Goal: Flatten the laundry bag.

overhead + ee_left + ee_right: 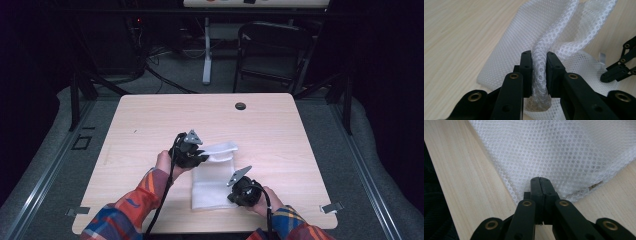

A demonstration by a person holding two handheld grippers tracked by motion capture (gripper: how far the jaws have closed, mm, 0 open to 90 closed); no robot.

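One white mesh bag (214, 182) lies on the wooden surface (150, 125), its far end bunched and lifted between the jaws of the left gripper (539, 75), which clench a thick fold of it. The right gripper (541, 185) has its jaws pressed together at the bag's near edge, seemingly pinching it. Both grasps look made; the folding or spreading is probably yet to come. Two grippers, one bag.
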